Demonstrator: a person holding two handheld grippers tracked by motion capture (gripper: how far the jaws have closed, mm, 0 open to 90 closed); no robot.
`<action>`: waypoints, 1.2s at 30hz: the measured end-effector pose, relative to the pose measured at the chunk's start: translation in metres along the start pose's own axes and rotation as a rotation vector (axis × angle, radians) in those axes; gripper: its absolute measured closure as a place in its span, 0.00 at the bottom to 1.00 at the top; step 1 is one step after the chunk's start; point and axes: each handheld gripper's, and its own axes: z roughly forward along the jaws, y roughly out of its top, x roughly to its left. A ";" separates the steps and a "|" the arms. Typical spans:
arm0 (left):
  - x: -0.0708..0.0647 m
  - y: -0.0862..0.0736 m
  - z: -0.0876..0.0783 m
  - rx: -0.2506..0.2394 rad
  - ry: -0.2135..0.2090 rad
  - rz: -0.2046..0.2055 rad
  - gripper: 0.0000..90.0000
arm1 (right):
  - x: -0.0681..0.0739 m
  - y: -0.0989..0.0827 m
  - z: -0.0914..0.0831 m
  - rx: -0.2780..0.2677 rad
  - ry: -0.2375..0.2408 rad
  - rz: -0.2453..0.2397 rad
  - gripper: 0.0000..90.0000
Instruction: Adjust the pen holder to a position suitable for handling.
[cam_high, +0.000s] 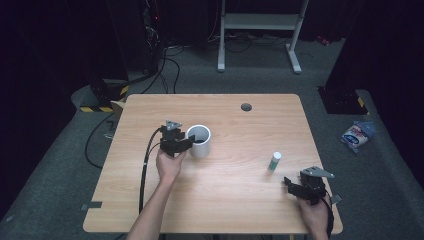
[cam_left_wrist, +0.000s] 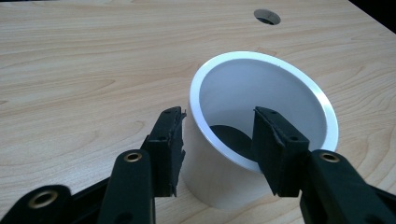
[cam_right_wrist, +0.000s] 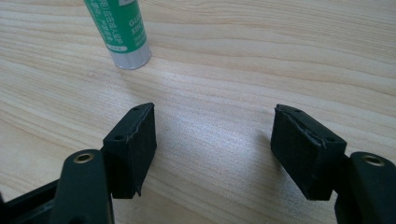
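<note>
Straddling the white cup's (cam_left_wrist: 261, 93) wall, left gripper (cam_left_wrist: 219, 140) jaws part-closed.

Left gripper (cam_left_wrist: 219, 135) fingers (cam_left_wrist: 168, 144) astride white cup (cam_left_wrist: 261, 93) wall.

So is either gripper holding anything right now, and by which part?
The left gripper straddles the white cup's near wall, one jaw outside, one inside; contact cannot be told. The right gripper holds nothing.

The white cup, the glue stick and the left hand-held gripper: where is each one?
white cup (cam_left_wrist: 219, 186): left gripper view, on its outer wall near the base.
glue stick (cam_right_wrist: 122, 35): right gripper view, on its green label.
left hand-held gripper (cam_left_wrist: 217, 135): left gripper view, midway between its fingertips, which straddle the cup's near wall.
</note>
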 end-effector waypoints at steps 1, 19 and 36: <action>0.000 0.000 0.000 -0.001 -0.001 0.003 0.60 | 0.000 0.000 0.000 0.000 0.000 0.000 0.35; -0.007 -0.002 -0.002 -0.003 -0.019 0.033 0.65 | 0.000 0.000 0.000 0.000 0.000 0.000 0.35; -0.019 -0.009 -0.008 -0.008 -0.057 0.070 0.67 | 0.000 0.000 0.000 -0.001 0.000 -0.001 0.35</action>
